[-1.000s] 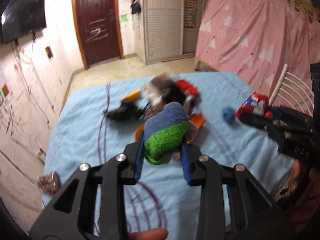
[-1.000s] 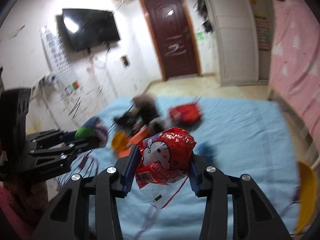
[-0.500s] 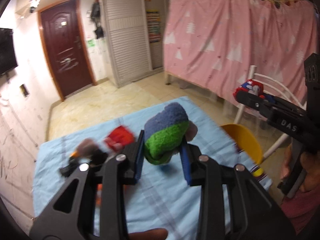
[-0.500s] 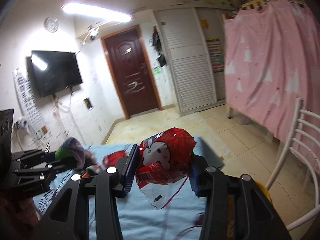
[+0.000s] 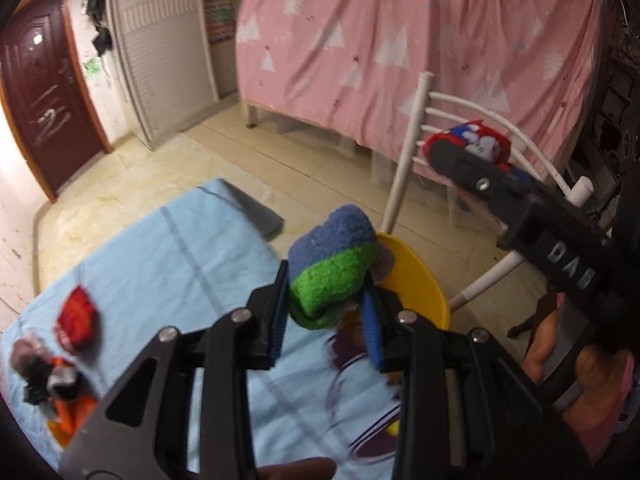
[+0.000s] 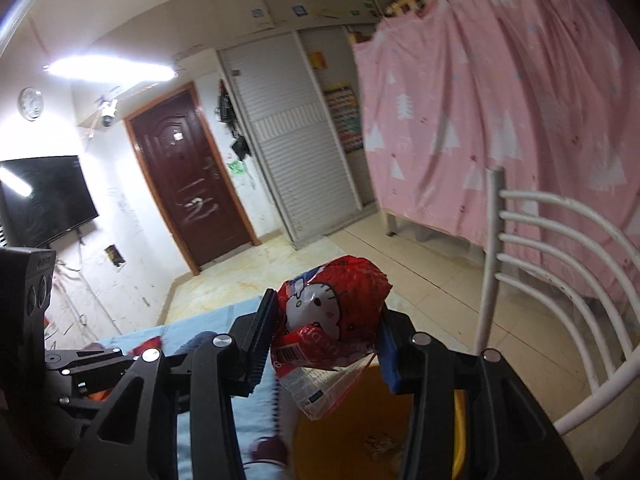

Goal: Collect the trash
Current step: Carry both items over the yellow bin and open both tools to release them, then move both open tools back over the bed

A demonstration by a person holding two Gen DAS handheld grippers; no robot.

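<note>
Blue and green fuzzy cloth, rolled into a lump, sits clenched between the blue pads of the left hand-held gripper at the centre of the left wrist view. Directly behind it a yellow bin shows its curved rim, partly hidden by the cloth and the gripper's right finger. To the right of the frame, the right hand-held gripper reaches in front of a white metal chair, grasping a red snack wrapper.

In the right wrist view that wrapper, red with a cartoon cat face and a clear crumpled tail, is pinched between the fingers at centre frame, above the yellow bin's inside at the bottom edge; some crumbs appear to lie in the bin, though the blur makes this uncertain.

A light blue sheet with dark scribbles covers the surface at lower left of the left wrist view. On it lie a red packet and, at the far left edge, a blurred heap of dark and orange scraps. A pink curtain fills the upper right, and a dark red door stands at upper left.
</note>
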